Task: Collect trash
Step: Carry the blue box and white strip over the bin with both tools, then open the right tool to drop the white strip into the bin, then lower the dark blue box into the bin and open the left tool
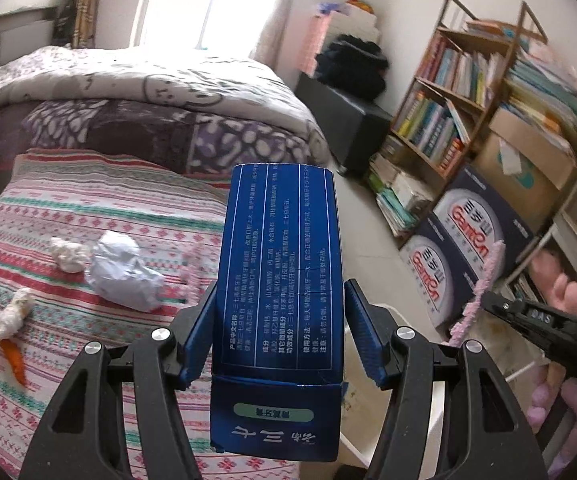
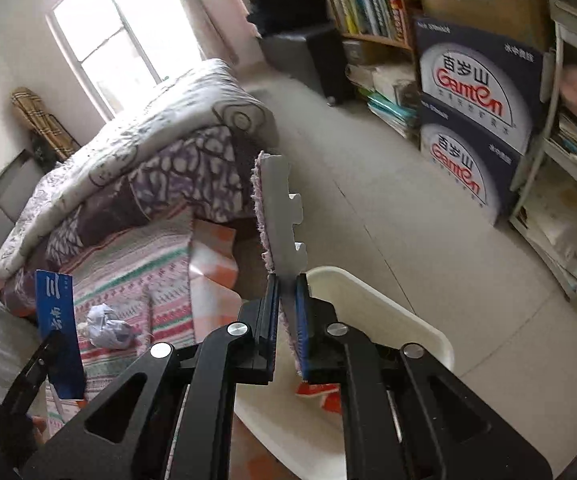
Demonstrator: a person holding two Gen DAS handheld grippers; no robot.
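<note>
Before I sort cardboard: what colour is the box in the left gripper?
Dark blue with white print; the box shows best in the left wrist view.

The left wrist view looks forward and down along its fingers [image 1: 198,336], close over the striped bed [image 1: 68,216], with a blue box [image 1: 282,264] between the fingers filling the middle and a bookshelf [image 1: 448,104] beyond the right finger. The right wrist view looks down along its own fingers [image 2: 302,324] over a white bin [image 2: 384,312] just past the fingertips, facing the floor, the window [image 2: 104,28] and the same bookshelf [image 2: 368,4]. Both share the bed [image 2: 128,272], the crumpled paper [image 1: 122,272] [image 2: 106,326], the stacked cartons [image 1: 464,240] [image 2: 476,92], and each shows the other's load at its edge.
</note>
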